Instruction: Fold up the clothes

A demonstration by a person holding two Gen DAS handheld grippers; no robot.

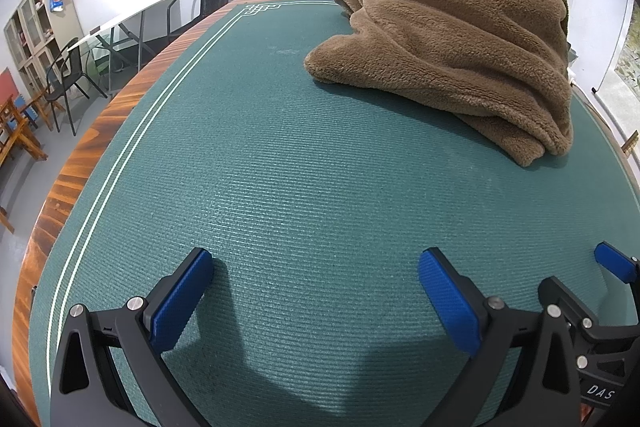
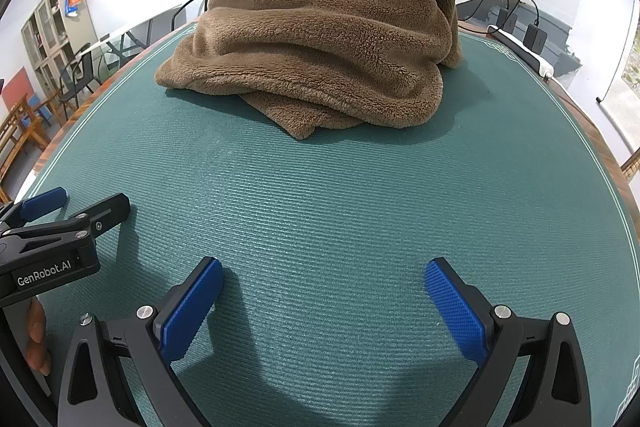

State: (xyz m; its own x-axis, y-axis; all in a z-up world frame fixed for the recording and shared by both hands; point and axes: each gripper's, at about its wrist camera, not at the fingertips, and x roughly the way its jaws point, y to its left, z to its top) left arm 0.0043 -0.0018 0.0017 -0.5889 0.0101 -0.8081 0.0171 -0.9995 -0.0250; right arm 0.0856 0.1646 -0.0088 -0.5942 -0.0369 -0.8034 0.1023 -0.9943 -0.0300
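A brown fleece garment (image 1: 452,39) lies in a crumpled heap on the green mat (image 1: 300,167), far right in the left wrist view. In the right wrist view the heap (image 2: 320,27) sits straight ahead on the mat (image 2: 340,207). My left gripper (image 1: 316,263) is open and empty, low over the mat, well short of the garment. My right gripper (image 2: 324,271) is open and empty, also short of it. The left gripper shows at the left edge of the right wrist view (image 2: 76,201). One fingertip (image 1: 616,261) of the right gripper shows at the right edge of the left wrist view.
The mat covers a wooden table (image 1: 80,155). A power strip with chargers (image 2: 528,47) lies at the table's far right edge. Black chairs (image 1: 64,79), a glass table (image 1: 120,27) and a cabinet (image 1: 32,23) stand to the left.
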